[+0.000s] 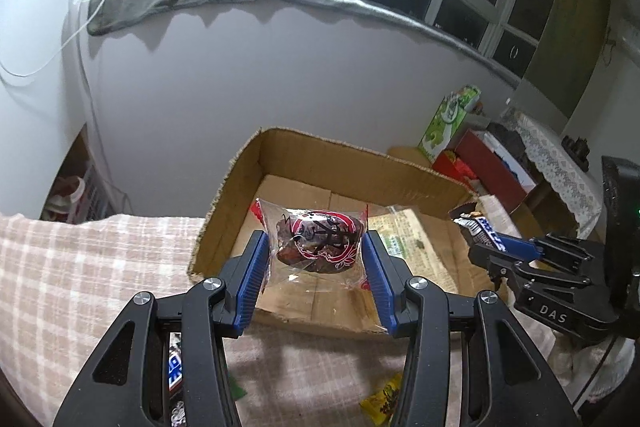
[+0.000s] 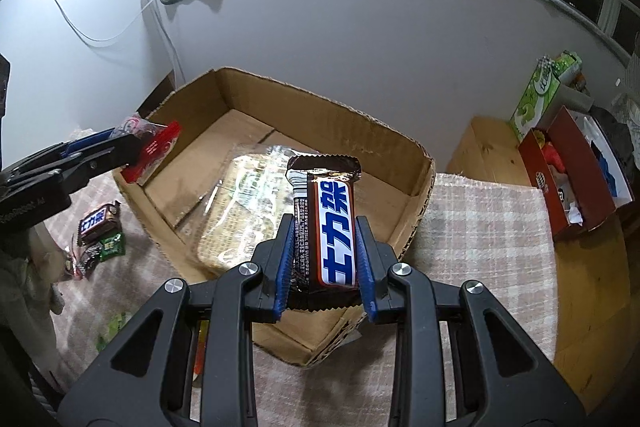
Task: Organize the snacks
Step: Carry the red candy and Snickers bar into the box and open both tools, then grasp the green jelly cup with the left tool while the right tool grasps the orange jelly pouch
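Choc bar (image 1: 175,383) partly hidden behind left fingers (image 1: 252,287).

surface: checked cloth (image 2: 480,227) | on it: cardboard box (image 2: 420,187), loose wrapped snacks (image 2: 98,227), yellow packet (image 1: 382,399)

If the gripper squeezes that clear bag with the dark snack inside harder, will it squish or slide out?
The clear snack packet would probably crumple first: its film already puckers between the left gripper pads. The lumpy dark piece inside looks firmer, so it likely resists squashing. The glossy wrapper may be slippery, so it could slide in the grip, though the ribbed blue pads should help hold it.
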Demonstrator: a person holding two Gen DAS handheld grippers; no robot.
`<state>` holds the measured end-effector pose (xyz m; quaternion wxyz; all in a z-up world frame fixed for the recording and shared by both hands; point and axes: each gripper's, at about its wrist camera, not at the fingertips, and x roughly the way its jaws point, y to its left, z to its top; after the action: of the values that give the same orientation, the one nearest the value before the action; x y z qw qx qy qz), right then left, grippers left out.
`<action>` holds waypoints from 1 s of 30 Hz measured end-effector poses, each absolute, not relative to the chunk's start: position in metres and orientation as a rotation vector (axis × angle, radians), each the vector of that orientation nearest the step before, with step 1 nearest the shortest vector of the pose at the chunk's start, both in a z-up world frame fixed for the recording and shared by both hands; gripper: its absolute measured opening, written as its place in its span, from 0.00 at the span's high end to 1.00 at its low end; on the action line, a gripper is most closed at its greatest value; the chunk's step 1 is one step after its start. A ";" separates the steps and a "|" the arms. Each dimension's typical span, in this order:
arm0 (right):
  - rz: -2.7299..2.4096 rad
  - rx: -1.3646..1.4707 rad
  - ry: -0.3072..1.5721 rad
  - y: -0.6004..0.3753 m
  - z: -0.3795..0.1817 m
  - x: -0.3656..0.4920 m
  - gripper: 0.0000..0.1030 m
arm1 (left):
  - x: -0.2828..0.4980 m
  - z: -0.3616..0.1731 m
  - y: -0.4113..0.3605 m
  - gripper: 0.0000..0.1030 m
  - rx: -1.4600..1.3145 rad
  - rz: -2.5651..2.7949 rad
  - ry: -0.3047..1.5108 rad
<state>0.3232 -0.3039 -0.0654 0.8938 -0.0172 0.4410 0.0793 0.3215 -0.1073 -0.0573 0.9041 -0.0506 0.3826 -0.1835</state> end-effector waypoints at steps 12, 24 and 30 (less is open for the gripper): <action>0.160 -0.066 0.867 -0.301 -0.060 0.320 0.43 | 0.323 -0.058 -0.110 0.47 -0.087 -0.371 0.812; 0.191 -0.073 0.799 -0.291 -0.021 0.279 0.43 | 0.289 -0.009 -0.072 0.47 -0.145 -0.369 0.702; 0.224 -0.077 0.769 -0.281 -0.006 0.248 0.43 | 0.254 0.003 -0.047 0.47 -0.155 -0.367 0.662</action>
<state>0.2480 -0.2807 -0.0056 0.9201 -0.0374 0.3743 0.1088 0.2544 -0.0466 0.0030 0.9263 -0.0753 0.3227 -0.1792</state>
